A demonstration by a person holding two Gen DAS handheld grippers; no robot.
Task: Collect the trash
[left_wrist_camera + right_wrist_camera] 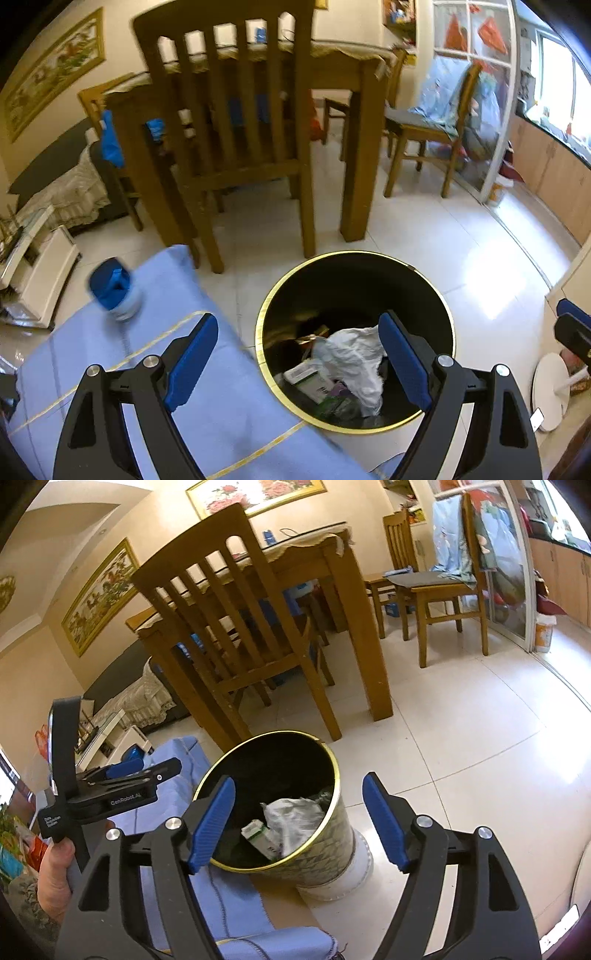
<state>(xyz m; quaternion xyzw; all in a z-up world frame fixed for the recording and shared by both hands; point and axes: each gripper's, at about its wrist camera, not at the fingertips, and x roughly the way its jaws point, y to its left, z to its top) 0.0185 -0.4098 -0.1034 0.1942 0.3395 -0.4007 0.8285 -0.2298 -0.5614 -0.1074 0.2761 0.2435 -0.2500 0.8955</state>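
Observation:
A round trash bin (260,332) with a gold rim stands on the floor beside a blue cloth (207,398). Crumpled white paper (354,358) and a green-white carton (306,380) lie inside it. My left gripper (299,362) is open and empty, above the bin's near-left rim. In the right wrist view the bin (325,845), the paper (291,816) and the carton (258,834) show between the fingers of my right gripper (299,819), which is open and empty. The left gripper (125,771) shows at the left, held by a hand.
A blue-capped jar (114,291) stands on the blue cloth. A wooden chair (236,122) and table (358,155) stand right behind the bin, another chair (428,129) farther right. A white round lid (550,391) lies on the floor at right. White tile floor (461,266) spreads beyond.

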